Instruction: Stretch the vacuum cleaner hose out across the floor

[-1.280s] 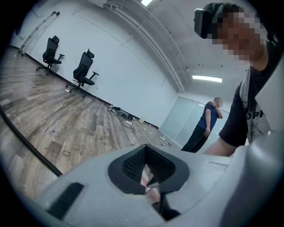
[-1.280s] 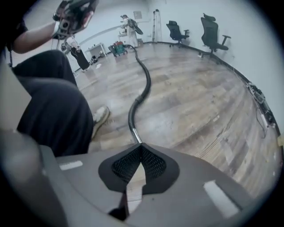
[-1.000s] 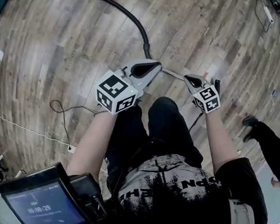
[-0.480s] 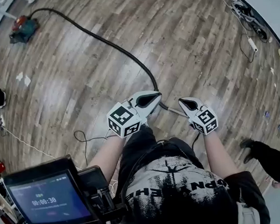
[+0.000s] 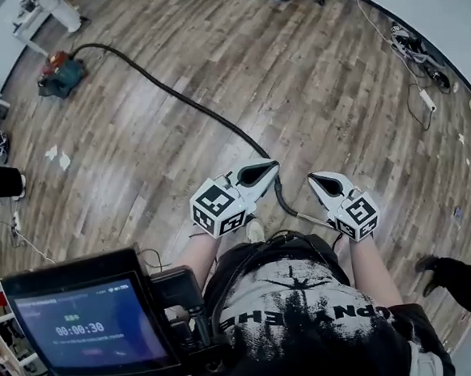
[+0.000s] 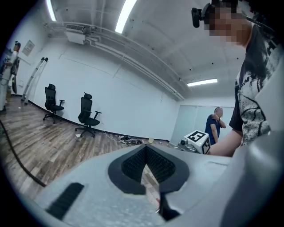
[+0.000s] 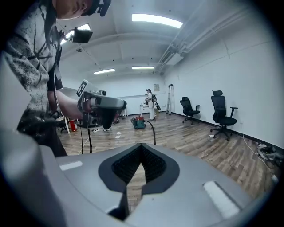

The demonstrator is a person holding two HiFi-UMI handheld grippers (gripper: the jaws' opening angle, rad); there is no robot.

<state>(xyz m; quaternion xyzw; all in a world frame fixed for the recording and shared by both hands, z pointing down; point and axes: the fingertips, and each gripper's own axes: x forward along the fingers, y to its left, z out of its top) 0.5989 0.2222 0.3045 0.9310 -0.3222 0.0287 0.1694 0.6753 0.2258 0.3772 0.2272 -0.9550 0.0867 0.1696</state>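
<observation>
From the head view, the vacuum cleaner sits far off at about 10 o'clock. Its black hose runs from there in a long, nearly straight line across the wooden floor toward the person. Its near end curves down past the tip of the left gripper, on that gripper's 3 o'clock side. It ends between the two grippers, where a thin pale tube leads on toward 4 o'clock, below the right gripper. Neither gripper has hold of it. In the left gripper view the ribbed pads meet at the tip with only floor showing through the gap behind them. The right gripper view shows the same: jaws closed together and empty, the hose lying out on the floor beyond them at 12 o'clock.
</observation>
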